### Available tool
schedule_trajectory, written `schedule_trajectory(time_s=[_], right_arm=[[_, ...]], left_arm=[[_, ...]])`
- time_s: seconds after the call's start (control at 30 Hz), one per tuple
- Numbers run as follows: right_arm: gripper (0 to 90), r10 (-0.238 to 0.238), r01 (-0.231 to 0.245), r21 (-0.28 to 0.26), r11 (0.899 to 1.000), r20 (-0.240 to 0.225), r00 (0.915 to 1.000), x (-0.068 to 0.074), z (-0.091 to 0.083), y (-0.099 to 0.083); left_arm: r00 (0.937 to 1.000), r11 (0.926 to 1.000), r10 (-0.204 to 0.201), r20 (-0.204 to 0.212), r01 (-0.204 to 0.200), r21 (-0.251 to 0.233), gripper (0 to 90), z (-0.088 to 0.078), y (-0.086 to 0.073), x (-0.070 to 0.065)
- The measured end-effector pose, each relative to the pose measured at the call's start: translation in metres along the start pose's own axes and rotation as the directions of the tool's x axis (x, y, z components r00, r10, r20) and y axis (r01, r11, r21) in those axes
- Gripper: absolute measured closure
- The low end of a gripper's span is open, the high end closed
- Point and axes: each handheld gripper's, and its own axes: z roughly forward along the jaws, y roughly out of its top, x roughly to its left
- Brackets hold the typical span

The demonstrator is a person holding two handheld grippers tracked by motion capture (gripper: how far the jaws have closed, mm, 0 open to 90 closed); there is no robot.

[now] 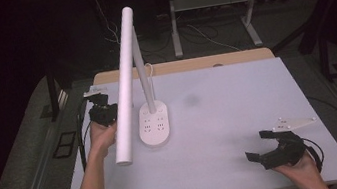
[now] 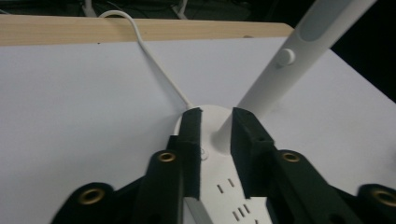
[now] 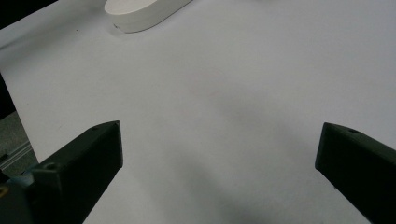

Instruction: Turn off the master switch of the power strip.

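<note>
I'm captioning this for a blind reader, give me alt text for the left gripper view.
Two black jaws stand close either side of a white desk lamp's stem where it meets the oval base with sockets. The lamp's white cord trails back across the pale table.

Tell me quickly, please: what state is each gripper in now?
Left gripper: partly open over the lamp base, holding nothing.
Right gripper: wide open, empty.

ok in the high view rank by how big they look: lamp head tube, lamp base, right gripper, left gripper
1. lamp head tube, though it sits nearer the camera
2. lamp base
3. right gripper
4. left gripper, partly hidden behind the tube, so unsure
</note>
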Motion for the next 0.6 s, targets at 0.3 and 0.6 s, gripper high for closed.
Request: schedule_trajectory(time_s=[0.3, 0.6], right_arm=[[0.1, 0.0, 0.0, 0.0, 1.0, 0.0, 1.0, 0.001, 0.0, 0.0], [0.1, -0.002, 0.002, -0.002, 1.0, 0.001, 1.0, 0.001, 0.0, 0.0]], left_arm=[[0.9964, 0.999, -0.013, 0.083, 0.017, -0.041, 31.7, -0.018, -0.015, -0.002], [0.9939, 0.9994, 0.006, 0.11, -0.002, -0.035, 8.1, -0.035, -0.03, -0.01]])
